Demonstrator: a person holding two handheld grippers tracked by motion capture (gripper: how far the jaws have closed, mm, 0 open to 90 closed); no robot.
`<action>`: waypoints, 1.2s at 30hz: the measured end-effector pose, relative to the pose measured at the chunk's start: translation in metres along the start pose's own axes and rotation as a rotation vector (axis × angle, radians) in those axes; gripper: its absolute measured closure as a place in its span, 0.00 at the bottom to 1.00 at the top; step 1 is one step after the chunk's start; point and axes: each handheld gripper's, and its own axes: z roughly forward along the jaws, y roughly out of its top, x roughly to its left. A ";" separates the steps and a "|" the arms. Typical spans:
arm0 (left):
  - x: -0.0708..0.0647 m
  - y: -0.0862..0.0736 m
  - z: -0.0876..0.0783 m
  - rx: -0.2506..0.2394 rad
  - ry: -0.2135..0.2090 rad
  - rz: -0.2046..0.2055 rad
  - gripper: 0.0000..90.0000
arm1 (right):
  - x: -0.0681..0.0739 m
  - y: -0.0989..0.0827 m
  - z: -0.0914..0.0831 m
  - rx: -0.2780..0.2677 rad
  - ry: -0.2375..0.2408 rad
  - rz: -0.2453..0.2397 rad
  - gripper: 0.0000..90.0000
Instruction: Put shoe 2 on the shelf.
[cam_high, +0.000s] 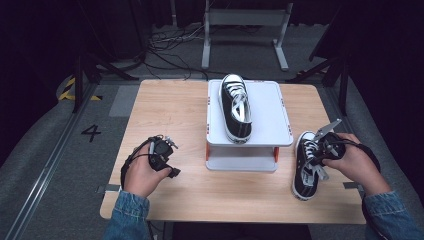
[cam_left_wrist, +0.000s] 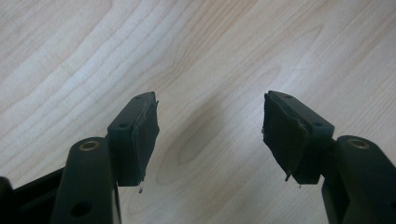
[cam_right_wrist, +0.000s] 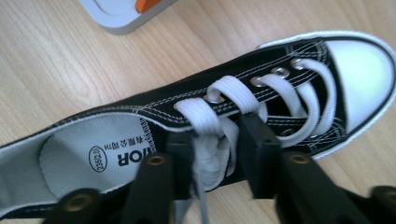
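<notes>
A black canvas sneaker (cam_high: 304, 180) with white laces (cam_right_wrist: 205, 112) and a white toe cap lies on the wooden table (cam_high: 170, 110) at the right, toe toward the far side. My right gripper (cam_high: 320, 152) is down on it. In the right gripper view its jaws (cam_right_wrist: 217, 140) are shut on the bunched laces over the tongue. A matching sneaker (cam_high: 236, 107) stands on a white raised platform (cam_high: 270, 115) at the table's middle. My left gripper (cam_high: 174, 159) rests low over bare wood at the left, open and holding nothing (cam_left_wrist: 210, 135).
The platform has orange posts and a lower white base (cam_high: 240, 164), whose corner (cam_right_wrist: 116, 18) shows near the right sneaker. Beyond the table stand a grey metal frame (cam_high: 245, 20), loose cables (cam_high: 170, 45) and dark stand legs. The floor carries a "4" mark (cam_high: 91, 132).
</notes>
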 end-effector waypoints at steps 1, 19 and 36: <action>0.001 -0.003 -0.001 0.004 0.003 -0.006 0.41 | 0.000 0.001 -0.002 -0.001 -0.003 0.004 0.83; 0.004 -0.017 -0.007 -0.016 0.008 -0.039 0.41 | -0.013 0.023 -0.034 0.060 0.046 0.035 0.92; 0.005 -0.015 -0.008 -0.023 0.004 -0.038 0.41 | -0.022 0.051 -0.101 0.031 0.057 -0.030 0.92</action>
